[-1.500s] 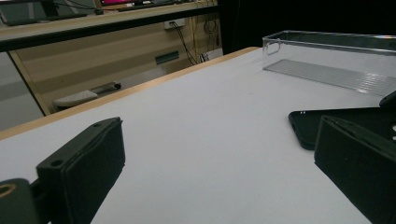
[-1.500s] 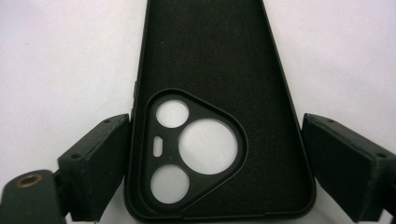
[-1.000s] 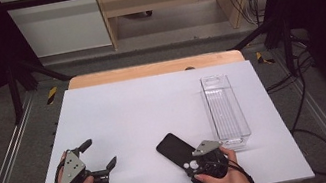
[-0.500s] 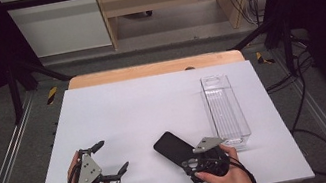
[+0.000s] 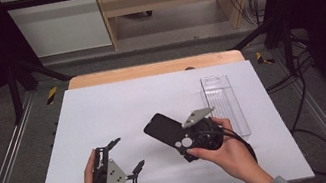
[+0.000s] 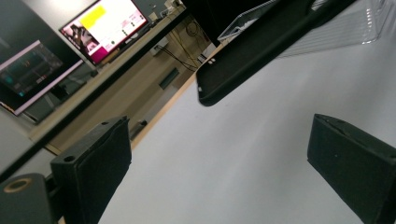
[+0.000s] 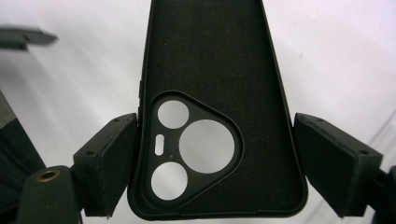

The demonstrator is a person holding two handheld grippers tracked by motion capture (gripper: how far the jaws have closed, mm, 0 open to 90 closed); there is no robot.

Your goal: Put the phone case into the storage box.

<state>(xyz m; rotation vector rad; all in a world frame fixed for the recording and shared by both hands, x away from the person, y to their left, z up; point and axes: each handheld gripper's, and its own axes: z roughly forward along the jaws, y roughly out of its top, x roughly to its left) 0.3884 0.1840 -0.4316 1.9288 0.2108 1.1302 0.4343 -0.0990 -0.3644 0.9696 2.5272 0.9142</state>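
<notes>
- The scene was a white desk under a dark metal frame, with a wooden bench and trailing cables in the upper part of the high view; in the upper left of the left gripper view, two lit monitors stood in the background.
- One black phone case sat just right of the centre of the high view, carried off the desk by the right hand-held gripper.
- In the right gripper view the case ran straight up the middle of the frame, its camera-cutout end lowest and lying between the jaws. The left jaw touched its edge; the right jaw seemed to meet the other edge, so I judged it pinched across its width, though that contact was hard to confirm.
- The left hand-held gripper stood at the lower left of the high view with its jaws spread and nothing between them; they had just been closing slightly.
- The relation that mattered: the case's free end lay up and to the right of the left hand-held gripper, its long axis slanting from lower right to upper left in the high view. In the left gripper view, the case's corner hung ahead of the spread jaws, well apart from them.
- The right hand was already on the case; the left was the one with ground to cover.
- Count: one phone case, one clear plastic tray at the right of the desk, and two hand-held grippers.
</notes>
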